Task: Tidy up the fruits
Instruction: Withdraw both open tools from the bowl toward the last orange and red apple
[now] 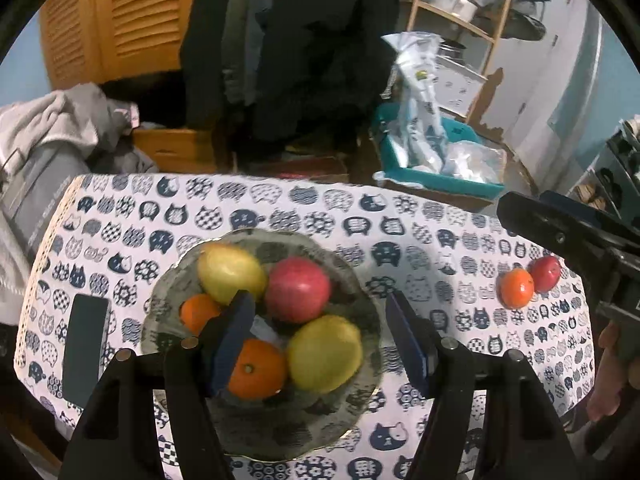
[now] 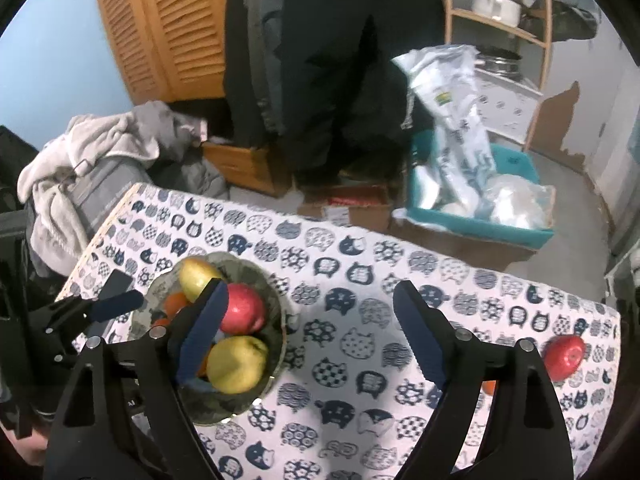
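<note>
A grey patterned bowl point(image 1: 362, 300) point(image 2: 279, 320) on the cat-print tablecloth holds two yellow fruits point(image 1: 230, 276) point(image 1: 324, 354), a red apple point(image 1: 298, 290) point(image 2: 242, 310) and two oranges point(image 1: 256, 370) point(image 1: 198, 312). My left gripper point(image 1: 318, 304) hangs open over the bowl and presses on none of the fruit. My right gripper point(image 2: 310, 286) stands open over bare cloth to the right of the bowl, with nothing between its fingers. A second red apple point(image 1: 545, 273) point(image 2: 565, 357) and a loose orange point(image 1: 516, 287) point(image 2: 489, 387) lie together near the table's right end.
A dark flat rectangular object point(image 1: 86, 344) lies on the cloth left of the bowl. Past the table's far edge stand a teal bin point(image 1: 436, 176) of plastic bags, cardboard boxes, hanging dark coats and a heap of grey laundry point(image 2: 100, 148).
</note>
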Available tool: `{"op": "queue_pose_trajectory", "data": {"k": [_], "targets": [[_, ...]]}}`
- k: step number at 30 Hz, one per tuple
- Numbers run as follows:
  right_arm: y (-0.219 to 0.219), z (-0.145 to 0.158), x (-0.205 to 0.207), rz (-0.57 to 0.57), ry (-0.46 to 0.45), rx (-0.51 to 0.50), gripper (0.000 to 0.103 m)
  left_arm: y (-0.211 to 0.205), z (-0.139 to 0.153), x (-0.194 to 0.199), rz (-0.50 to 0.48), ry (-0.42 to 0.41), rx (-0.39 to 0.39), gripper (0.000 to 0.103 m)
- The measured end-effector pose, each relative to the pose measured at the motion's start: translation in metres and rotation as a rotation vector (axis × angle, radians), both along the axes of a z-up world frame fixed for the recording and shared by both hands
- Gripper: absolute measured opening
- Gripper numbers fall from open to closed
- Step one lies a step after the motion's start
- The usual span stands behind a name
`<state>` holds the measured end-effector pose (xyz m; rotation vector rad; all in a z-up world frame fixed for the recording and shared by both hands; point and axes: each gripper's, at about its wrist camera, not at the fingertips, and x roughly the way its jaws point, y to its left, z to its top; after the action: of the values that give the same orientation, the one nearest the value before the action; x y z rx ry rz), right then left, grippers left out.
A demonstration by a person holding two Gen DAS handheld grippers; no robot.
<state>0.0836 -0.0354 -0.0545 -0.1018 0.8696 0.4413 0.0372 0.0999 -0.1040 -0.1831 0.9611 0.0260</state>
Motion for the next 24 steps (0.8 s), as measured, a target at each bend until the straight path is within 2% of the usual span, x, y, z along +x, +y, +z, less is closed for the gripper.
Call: {"op": "queue_pose_trajectory", "data": {"k": [8, 24], "targets": [[-0.038, 0.015, -0.015, -0.053, -0.051, -0.016, 0.088, -0.036, 0.009, 0.004, -0.067, -0.015, 0.010, 0.070], [-0.136, 0.022, -0.040, -0.203, -0.063, -0.034, 0.089, -0.116, 0.028, 0.009, -0.206, -0.055, 0.022, 0.074]]}}
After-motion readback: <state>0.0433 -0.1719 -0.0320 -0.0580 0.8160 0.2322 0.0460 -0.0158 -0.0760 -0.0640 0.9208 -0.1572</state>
